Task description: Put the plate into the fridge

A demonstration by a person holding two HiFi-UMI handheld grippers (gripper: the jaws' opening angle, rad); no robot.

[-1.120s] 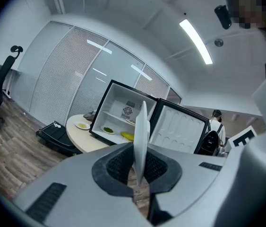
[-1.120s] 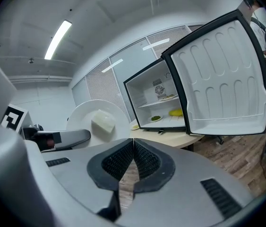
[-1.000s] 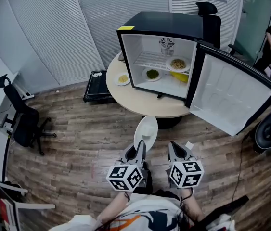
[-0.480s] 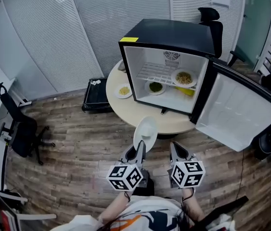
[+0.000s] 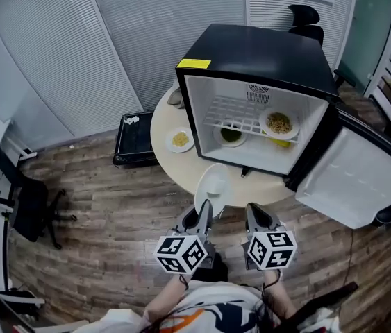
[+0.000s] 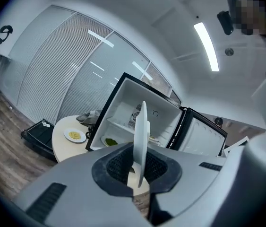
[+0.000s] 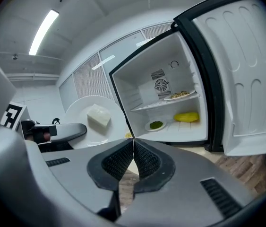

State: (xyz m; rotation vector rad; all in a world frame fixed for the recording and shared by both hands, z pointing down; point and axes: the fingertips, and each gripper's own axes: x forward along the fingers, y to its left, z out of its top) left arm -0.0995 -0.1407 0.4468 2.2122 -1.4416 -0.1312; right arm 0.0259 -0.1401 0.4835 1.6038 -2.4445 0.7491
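Head view looks steeply down; gripper views face the fridge [image 5: 258,50].

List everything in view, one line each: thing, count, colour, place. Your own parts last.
fridge: one, black outside, white inside, on the table, door open
table: one, beige, round, under the fridge
held plate: one, white, carrying a white block, short of the fridge
plate of yellow food: one, white, on the table left of the fridge
plate of green food: one, white, fridge floor
plate of tan food: one, white, fridge wire shelf
yellow item: one, under the shelf
office chairs: two, black, one left, one behind the fridge
left gripper: grey, shut on the held plate
right gripper: grey, shut, empty
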